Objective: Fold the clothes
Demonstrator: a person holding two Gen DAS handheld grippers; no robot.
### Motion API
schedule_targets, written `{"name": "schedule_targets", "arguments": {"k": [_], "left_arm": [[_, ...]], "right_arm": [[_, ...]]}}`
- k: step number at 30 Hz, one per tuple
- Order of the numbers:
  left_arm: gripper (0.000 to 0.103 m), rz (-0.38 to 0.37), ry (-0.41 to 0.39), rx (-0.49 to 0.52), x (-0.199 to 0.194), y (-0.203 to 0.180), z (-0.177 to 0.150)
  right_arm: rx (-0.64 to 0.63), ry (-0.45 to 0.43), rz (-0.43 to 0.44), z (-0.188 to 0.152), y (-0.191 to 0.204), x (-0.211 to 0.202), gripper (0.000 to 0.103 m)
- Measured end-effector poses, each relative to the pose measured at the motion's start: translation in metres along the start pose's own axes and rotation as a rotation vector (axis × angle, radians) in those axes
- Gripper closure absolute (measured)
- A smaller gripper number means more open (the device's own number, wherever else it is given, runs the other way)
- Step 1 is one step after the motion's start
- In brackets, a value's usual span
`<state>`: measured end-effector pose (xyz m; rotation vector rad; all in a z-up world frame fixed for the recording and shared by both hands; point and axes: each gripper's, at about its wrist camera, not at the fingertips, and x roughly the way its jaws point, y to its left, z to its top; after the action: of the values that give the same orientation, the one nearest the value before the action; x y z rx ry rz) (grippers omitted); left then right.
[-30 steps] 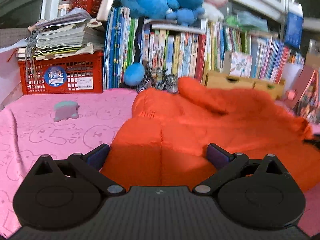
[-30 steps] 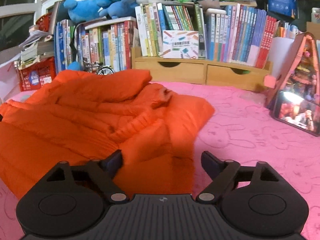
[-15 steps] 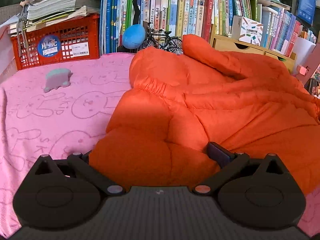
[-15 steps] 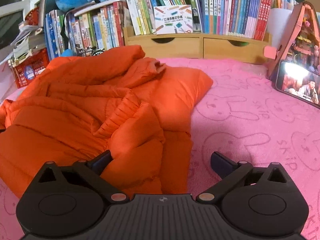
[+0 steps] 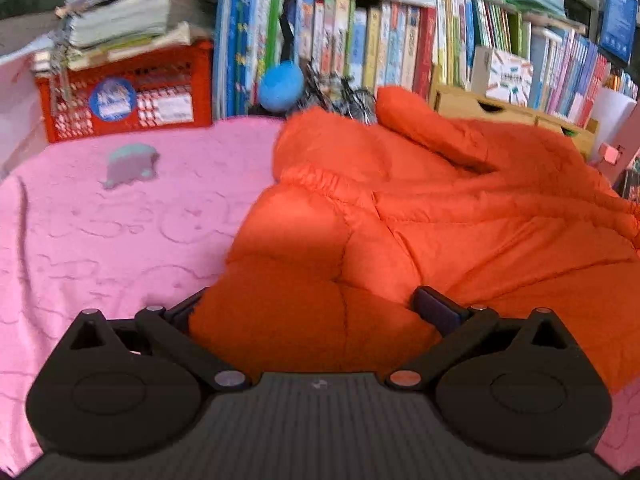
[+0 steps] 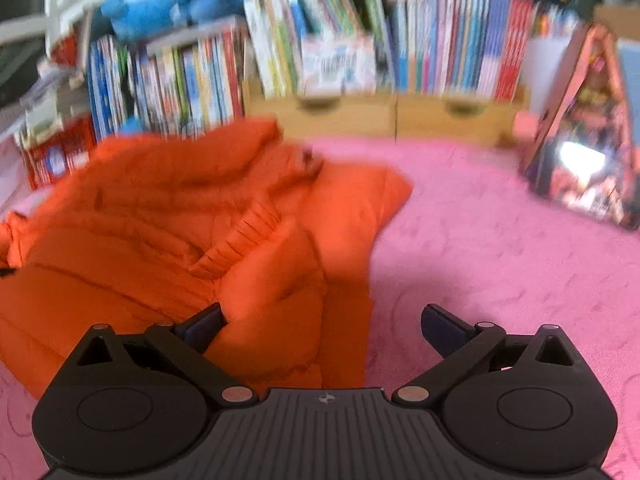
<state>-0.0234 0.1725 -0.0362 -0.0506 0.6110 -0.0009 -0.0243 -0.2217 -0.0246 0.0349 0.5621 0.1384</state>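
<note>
Since the earlier frame the right gripper (image 6: pixel 322 322) has spread its jaws wider, and both cameras now sit closer over the orange puffer jacket (image 5: pixel 420 216), which lies rumpled on the pink cover (image 5: pixel 100 240) of the surface.

At far left of the left wrist view, a red plastic crate (image 5: pixel 128 96) stands against the back edge with a stack of papers (image 5: pixel 120 20) on top. Just in front of it, on the pink cover, lies a small grey-green toy (image 5: pixel 128 164), well apart from the jacket. A blue ball (image 5: pixel 280 86) and a small model bicycle (image 5: pixel 340 92) sit at the foot of the row of books (image 5: pixel 380 40). The left gripper (image 5: pixel 308 304) has its jaws wide, and a puffy corner of the jacket bulges between them; whether the pads press on the fabric I cannot tell.

In the right wrist view, which is blurred, the jacket fills the left half, with a ribbed cuff (image 6: pixel 240 240) lying on top of the folds. The right gripper's jaws stand fully apart: the left finger (image 6: pixel 202 326) is against the jacket's near edge, the right finger (image 6: pixel 442 326) is over bare pink cover. Behind are wooden drawers (image 6: pixel 392 116) under more books, and at far right a lit house-shaped model (image 6: pixel 580 152).
</note>
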Motion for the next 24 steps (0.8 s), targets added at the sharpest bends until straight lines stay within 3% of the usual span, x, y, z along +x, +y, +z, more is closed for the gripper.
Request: {"name": "schedule_targets", "arguments": {"k": [3,10,15,24], "left_arm": [[0.000,-0.004,-0.048,0.036,-0.010,0.003,0.001],[0.000,-0.024,-0.052,0.109,-0.014,-0.015,0.010],[0.000,0.033,-0.048,0.196,-0.008,-0.032,0.008],[0.000,0.012,-0.042,0.153,0.003,-0.024,0.001]], "right_arm": [[-0.034,-0.163,0.022,-0.002,-0.001,-0.027,0.000],[-0.199,-0.226,0.059,0.010,0.020,-0.040,0.000],[-0.254,-0.214,0.101,0.015,0.049,-0.033,0.000],[-0.329,-0.125,0.100,0.007,0.075,-0.006,0.000]]}}
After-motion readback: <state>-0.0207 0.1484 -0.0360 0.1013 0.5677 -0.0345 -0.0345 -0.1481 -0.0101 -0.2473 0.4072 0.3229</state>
